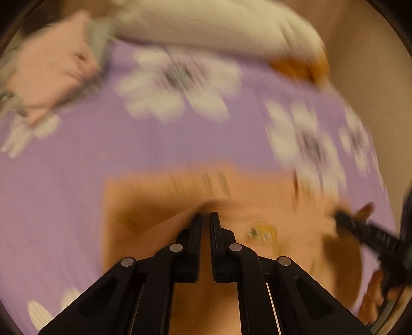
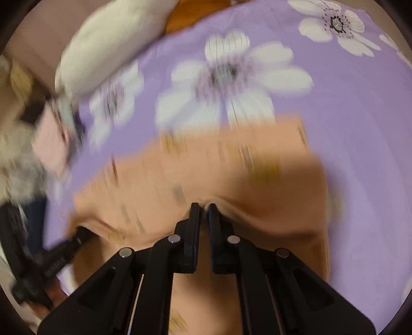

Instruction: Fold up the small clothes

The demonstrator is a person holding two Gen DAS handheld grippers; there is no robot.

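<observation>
A small peach garment (image 1: 159, 195) with little yellow prints lies on a purple flowered bedsheet (image 1: 77, 154); both views are blurred. My left gripper (image 1: 206, 215) is shut on a raised fold of this garment at its near edge. My right gripper (image 2: 204, 206) is likewise shut on the peach garment (image 2: 180, 170), where the cloth bunches up at its tips. In the left wrist view the right gripper (image 1: 342, 216) shows at the garment's right side. The right wrist view has the left gripper (image 2: 79, 237) at the garment's left side. The cloth hangs lifted between the two grips.
A white pillow (image 1: 206, 23) lies along the far side of the bed, and the same pillow (image 2: 108, 41) appears at upper left in the right wrist view. A pile of pink and grey clothes (image 1: 51, 67) sits at the far left. The purple sheet (image 2: 360, 128) spreads out beyond the garment.
</observation>
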